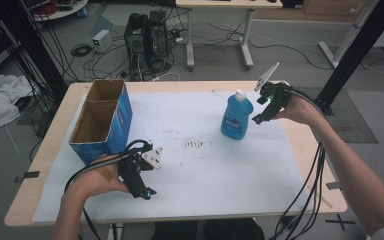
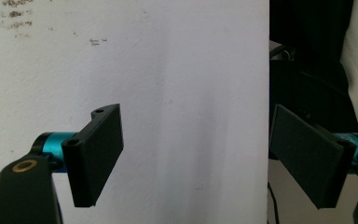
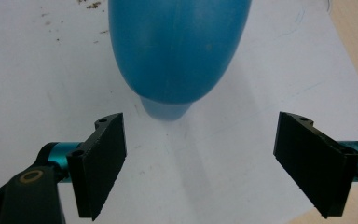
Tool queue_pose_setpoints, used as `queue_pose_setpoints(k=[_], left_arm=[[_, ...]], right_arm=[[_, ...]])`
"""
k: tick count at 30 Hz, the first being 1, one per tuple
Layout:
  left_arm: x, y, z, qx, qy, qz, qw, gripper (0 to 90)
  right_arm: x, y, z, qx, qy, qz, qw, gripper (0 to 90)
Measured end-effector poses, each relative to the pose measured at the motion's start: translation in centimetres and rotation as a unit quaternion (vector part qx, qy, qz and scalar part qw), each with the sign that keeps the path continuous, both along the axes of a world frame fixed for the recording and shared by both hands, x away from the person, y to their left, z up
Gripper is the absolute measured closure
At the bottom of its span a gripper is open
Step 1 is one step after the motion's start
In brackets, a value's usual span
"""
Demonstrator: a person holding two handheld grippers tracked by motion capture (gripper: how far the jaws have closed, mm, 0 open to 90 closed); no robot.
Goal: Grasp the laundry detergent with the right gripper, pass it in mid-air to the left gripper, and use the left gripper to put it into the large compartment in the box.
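White-papered table (image 1: 205, 170), blue box (image 1: 103, 121) (open-topped), blue bottle (image 1: 236, 117) upright

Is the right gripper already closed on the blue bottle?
No. In the right gripper view the right gripper stands wide open, with the blue bottle ahead of it, untouched.

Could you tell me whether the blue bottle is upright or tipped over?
Upright: the blue bottle stands on its base on the white sheet, white cap on top.

text: none legible | blue bottle (image 1: 237, 119) label: print too blurred to read
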State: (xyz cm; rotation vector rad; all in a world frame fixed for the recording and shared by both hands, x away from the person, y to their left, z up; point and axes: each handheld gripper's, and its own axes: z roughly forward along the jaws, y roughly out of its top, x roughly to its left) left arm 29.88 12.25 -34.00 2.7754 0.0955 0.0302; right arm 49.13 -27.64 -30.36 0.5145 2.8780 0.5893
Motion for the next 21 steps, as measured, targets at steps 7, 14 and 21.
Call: queue_pose_setpoints(k=[7,14,21], left_arm=[[0.0,0.0,0.0,-0.001,0.000,0.000,1.0000,17.8],[0.0,0.1,-0.1,-0.001,0.000,0.002,1.0000,17.8],[-0.1,0.2,-0.2,-0.001,0.000,0.003,1.0000,17.8]], right_arm=[[-0.4,0.4,-1.0,0.019,-0.012,-0.003,0.9997,16.2],[-0.8,0.8,-2.2,0.043,-0.009,-0.020,0.9988,16.2],[-1.3,1.3,-2.9,0.069,-0.017,-0.044,0.9965,16.2]])
